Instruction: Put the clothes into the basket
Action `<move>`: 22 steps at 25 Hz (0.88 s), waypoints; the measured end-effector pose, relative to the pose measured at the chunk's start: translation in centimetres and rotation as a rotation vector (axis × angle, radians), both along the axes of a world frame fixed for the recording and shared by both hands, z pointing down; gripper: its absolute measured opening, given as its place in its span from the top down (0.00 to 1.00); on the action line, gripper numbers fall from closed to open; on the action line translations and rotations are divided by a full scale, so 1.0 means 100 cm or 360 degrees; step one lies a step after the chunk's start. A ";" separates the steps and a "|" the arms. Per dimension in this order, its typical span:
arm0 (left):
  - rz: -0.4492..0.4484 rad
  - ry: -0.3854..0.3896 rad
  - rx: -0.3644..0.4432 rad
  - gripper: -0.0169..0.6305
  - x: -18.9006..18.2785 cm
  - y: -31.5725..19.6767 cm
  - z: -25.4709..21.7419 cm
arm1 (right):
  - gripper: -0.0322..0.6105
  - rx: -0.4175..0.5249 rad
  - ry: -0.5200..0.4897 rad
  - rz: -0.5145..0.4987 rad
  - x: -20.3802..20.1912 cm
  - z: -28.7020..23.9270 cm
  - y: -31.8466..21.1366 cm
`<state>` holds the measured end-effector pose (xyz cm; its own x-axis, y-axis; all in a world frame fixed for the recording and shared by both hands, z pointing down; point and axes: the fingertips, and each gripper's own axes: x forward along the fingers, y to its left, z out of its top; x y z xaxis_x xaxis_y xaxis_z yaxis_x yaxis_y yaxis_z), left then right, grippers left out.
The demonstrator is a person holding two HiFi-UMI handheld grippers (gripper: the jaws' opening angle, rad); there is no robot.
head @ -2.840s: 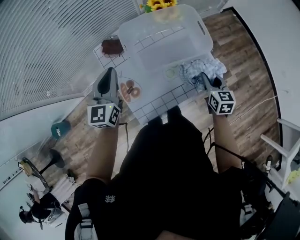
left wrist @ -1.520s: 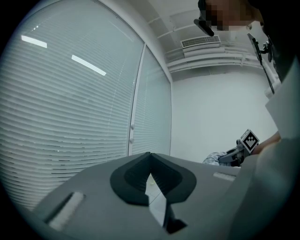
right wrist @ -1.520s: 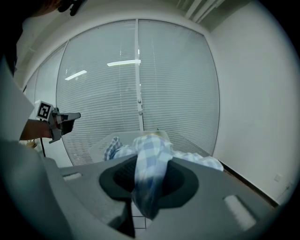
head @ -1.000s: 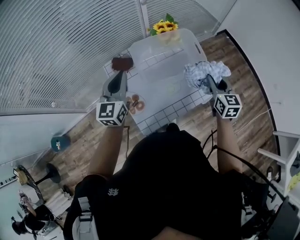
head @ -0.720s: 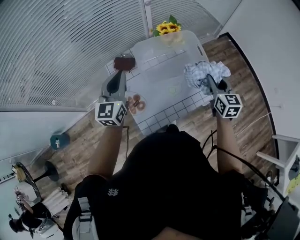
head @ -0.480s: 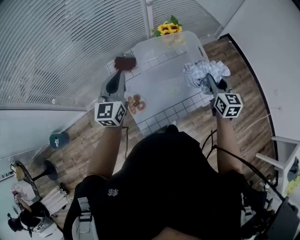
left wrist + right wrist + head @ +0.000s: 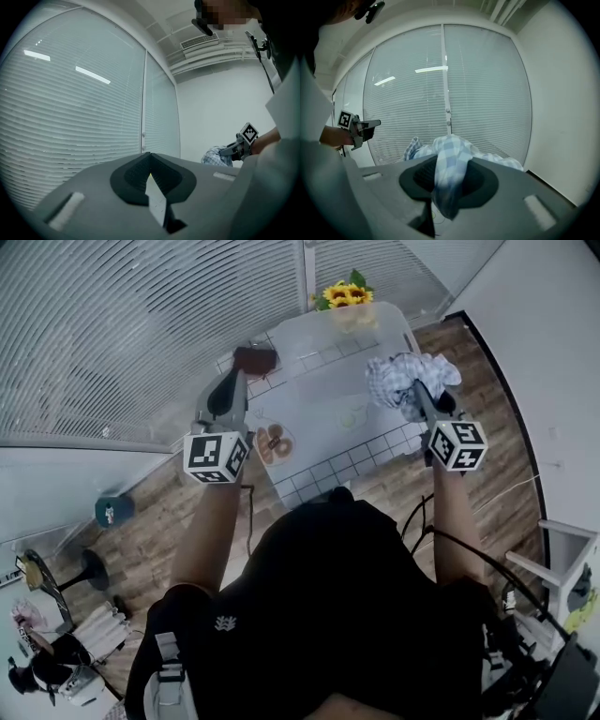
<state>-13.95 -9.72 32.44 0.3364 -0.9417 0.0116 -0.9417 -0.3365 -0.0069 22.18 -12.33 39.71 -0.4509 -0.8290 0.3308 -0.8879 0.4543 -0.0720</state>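
Observation:
A blue-and-white checked cloth (image 7: 405, 377) hangs bunched from my right gripper (image 7: 413, 396), whose jaws are shut on it, above the right rim of the clear plastic basket (image 7: 394, 313). In the right gripper view the cloth (image 7: 449, 161) fills the space between the jaws and spills out over both sides. My left gripper (image 7: 232, 382) hovers at the basket's left side with nothing in it. In the left gripper view its jaws (image 7: 150, 161) stand together, and the right gripper (image 7: 238, 147) with the cloth (image 7: 215, 155) shows far off.
The basket stands on a white tiled table (image 7: 375, 442). Sunflowers (image 7: 345, 294) are behind it, a dark red object (image 7: 254, 359) to its left, and a plate of doughnuts (image 7: 272, 442) near the table's left edge. Window blinds (image 7: 141, 324) run along the left; wooden floor surrounds the table.
The cloth, which lay on the table beside the basket, now hangs lifted in the right gripper. Over the last second both grippers drifted slightly up and toward the basket.

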 end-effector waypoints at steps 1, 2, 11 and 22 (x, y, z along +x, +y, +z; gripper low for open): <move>-0.0011 -0.0001 0.0001 0.96 -0.003 0.000 -0.001 | 0.79 0.0001 0.0001 -0.0009 -0.002 -0.001 -0.002; -0.0020 -0.0003 0.0002 0.96 -0.006 -0.001 -0.001 | 0.79 0.0002 0.0001 -0.0016 -0.003 -0.002 -0.004; -0.0066 0.0002 0.0002 0.96 -0.015 0.001 0.000 | 0.79 0.0042 0.0013 -0.0087 -0.017 -0.017 -0.022; -0.0134 0.0000 -0.0023 0.96 -0.030 0.004 0.005 | 0.79 0.0073 0.0020 -0.0186 -0.044 -0.026 -0.045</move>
<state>-16.98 -9.29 32.95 0.2558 -0.9664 0.0250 -0.9667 -0.2560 -0.0025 17.74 -16.84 37.13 -0.5413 -0.7856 0.2999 -0.8295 0.5572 -0.0376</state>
